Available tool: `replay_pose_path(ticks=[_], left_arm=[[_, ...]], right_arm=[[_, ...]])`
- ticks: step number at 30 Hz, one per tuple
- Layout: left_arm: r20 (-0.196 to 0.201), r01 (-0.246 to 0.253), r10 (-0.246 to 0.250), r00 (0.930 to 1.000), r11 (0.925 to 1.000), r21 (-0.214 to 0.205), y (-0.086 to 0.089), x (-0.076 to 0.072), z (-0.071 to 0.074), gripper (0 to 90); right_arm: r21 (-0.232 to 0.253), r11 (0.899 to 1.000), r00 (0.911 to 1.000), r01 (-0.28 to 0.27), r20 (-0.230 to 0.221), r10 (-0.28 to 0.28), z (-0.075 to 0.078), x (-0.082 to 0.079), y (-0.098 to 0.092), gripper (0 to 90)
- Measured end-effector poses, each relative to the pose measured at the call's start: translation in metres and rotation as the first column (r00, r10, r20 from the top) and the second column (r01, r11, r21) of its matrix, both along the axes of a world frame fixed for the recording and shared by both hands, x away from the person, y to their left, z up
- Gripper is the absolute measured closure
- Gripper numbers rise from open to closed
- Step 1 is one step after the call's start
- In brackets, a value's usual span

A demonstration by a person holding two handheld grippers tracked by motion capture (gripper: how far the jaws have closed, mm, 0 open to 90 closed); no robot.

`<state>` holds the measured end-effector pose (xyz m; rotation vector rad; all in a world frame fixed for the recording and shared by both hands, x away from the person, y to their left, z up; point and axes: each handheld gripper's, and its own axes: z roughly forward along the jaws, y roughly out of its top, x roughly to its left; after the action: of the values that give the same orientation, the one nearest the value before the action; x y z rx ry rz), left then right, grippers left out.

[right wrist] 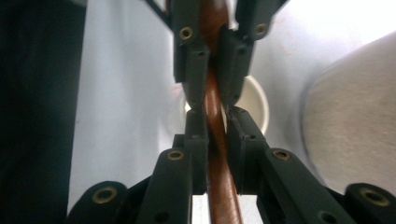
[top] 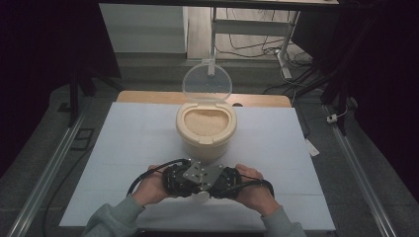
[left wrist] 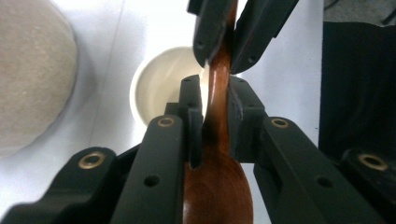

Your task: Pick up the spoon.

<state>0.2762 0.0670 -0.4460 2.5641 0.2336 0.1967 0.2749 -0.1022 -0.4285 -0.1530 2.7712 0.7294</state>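
**A:** Which step are we at?

**B:** I'd call it a hand-over of the wooden spoon [left wrist: 217, 140]. Both tools have it at once, just in front of the rice container [top: 206, 131], on the person's side of it. The left hand-held gripper [left wrist: 215, 112] is clamped on the spoon near its bowl, pads pressing the neck from both sides, and the right hand-held gripper [right wrist: 215, 126] is clamped further along the handle.

**A:** So the spoon is off the tabletop [top: 128, 143]?

**B:** It looks so; it hangs between the two tools, above the small white bowl [left wrist: 161, 86] that sits just in front of the container (in the high view that bowl peeks out under the grippers).

**A:** What does the next move call for?

**B:** My guess: one tool has to let go so the other can carry the spoon alone. If scooping rice is the aim, the grip on the handle should stay and the one by the spoon's bowl should release, since the scooping end needs to be free. Then the spoon must go up and over the container's rim, whose clear lid [top: 207, 82] already stands open at the back.

**A:** Counts?

**B:** One spoon, one rice container with one lid, one small white bowl, two grippers, two hands of the person [top: 148, 190], and one tabletop
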Motion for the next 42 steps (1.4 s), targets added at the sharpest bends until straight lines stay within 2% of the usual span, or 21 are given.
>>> replay_pose_path(ticks=[4,7,10,11,12,14,15,16,17,18,19,21,22,24,25,26,27,28,33,38,42], left_arm=[[0.018,-0.031,0.031,0.9993,0.9990,-0.034,0.005,0.001,0.004,78.6],[0.042,-0.057,0.060,0.9973,0.9955,-0.075,0.012,0.002,0.010,78.8],[0.057,-0.076,0.082,0.9950,0.9921,-0.100,0.016,0.003,0.012,78.9],[0.057,-0.076,0.082,0.9950,0.9921,-0.100,0.016,0.003,0.012,79.0],[0.062,-0.089,0.096,0.9934,0.9897,-0.112,0.018,0.003,0.014,79.0],[0.068,-0.096,0.104,0.9922,0.9885,-0.117,0.019,0.003,0.014,79.1],[0.073,-0.102,0.112,0.9911,0.9872,-0.122,0.020,0.003,0.015,79.1],[0.077,-0.108,0.118,0.9900,0.9859,-0.128,0.021,0.003,0.015,79.1],[0.080,-0.112,0.124,0.9891,0.9848,-0.133,0.021,0.003,0.015,79.2],[0.085,-0.116,0.129,0.9880,0.9838,-0.136,0.022,0.003,0.015,79.2],[0.088,-0.121,0.134,0.9871,0.9827,-0.141,0.022,0.003,0.015,79.2],[0.093,-0.127,0.142,0.9855,0.9801,-0.153,0.024,0.004,0.016,79.2],[0.094,-0.132,0.148,0.9845,0.9784,-0.160,0.025,0.004,0.016,79.3],[0.099,-0.140,0.159,0.9823,0.9748,-0.174,0.026,0.004,0.017,79.3],[0.103,-0.144,0.164,0.9810,0.9732,-0.179,0.027,0.004,0.018,79.3],[0.108,-0.147,0.169,0.9798,0.9719,-0.184,0.028,0.004,0.018,79.3],[0.111,-0.152,0.175,0.9783,0.9695,-0.192,0.028,0.004,0.019,79.3],[0.114,-0.155,0.180,0.9771,0.9676,-0.200,0.028,0.004,0.019,79.4],[0.129,-0.166,0.198,0.9717,0.9606,-0.223,0.028,0.002,0.019,79.4],[0.136,-0.166,0.199,0.9704,0.9604,-0.224,0.027,0.002,0.019,79.4],[0.133,-0.161,0.193,0.9722,0.9620,-0.221,0.026,0.002,0.018,79.4]], right_arm=[[0.132,0.989,0.9980,0.063,-0.010,-0.062,0.012,0.003,-0.011,68.5],[0.247,0.961,0.9925,0.122,-0.021,-0.120,0.020,0.007,-0.020,60.8],[0.351,0.917,0.9815,0.190,-0.045,-0.186,0.025,0.011,-0.029,54.8],[0.351,0.917,0.9815,0.190,-0.045,-0.186,0.025,0.011,-0.029,54.8],[0.414,0.879,0.9711,0.237,-0.079,-0.225,0.026,0.013,-0.035,51.9],[0.460,0.842,0.9587,0.283,-0.106,-0.264,0.027,0.014,-0.040,48.6],[0.460,0.842,0.9587,0.283,-0.106,-0.264,0.027,0.014,-0.040,48.6],[0.488,0.813,0.9480,0.316,-0.131,-0.290,0.027,0.014,-0.045,46.4],[0.496,0.800,0.9406,0.337,-0.139,-0.310,0.027,0.014,-0.047,45.5],[0.496,0.800,0.9406,0.337,-0.139,-0.310,0.027,0.014,-0.047,45.5],[0.508,0.777,0.9266,0.373,-0.157,-0.342,0.025,0.014,-0.051,44.0],[0.514,0.765,0.9201,0.387,-0.162,-0.356,0.025,0.015,-0.053,43.4],[0.530,0.733,0.9022,0.427,-0.193,-0.386,0.023,0.015,-0.058,42.2],[0.550,0.694,0.8840,0.464,-0.235,-0.404,0.021,0.017,-0.064,41.1],[0.550,0.694,0.8840,0.464,-0.235,-0.404,0.021,0.017,-0.064,41.1],[0.561,0.671,0.8734,0.484,-0.265,-0.409,0.020,0.018,-0.068,40.4],[0.569,0.633,0.8501,0.525,-0.312,-0.424,0.018,0.020,-0.073,39.0],[0.575,0.614,0.8404,0.541,-0.336,-0.426,0.016,0.021,-0.074,37.9],[0.566,0.584,0.8135,0.581,-0.390,-0.432,0.007,0.020,-0.071,35.7],[0.564,0.572,0.8032,0.596,-0.409,-0.433,0.003,0.018,-0.064,35.2],[0.567,0.546,0.7871,0.617,-0.431,-0.441,-0.002,0.018,-0.059,37.8]])
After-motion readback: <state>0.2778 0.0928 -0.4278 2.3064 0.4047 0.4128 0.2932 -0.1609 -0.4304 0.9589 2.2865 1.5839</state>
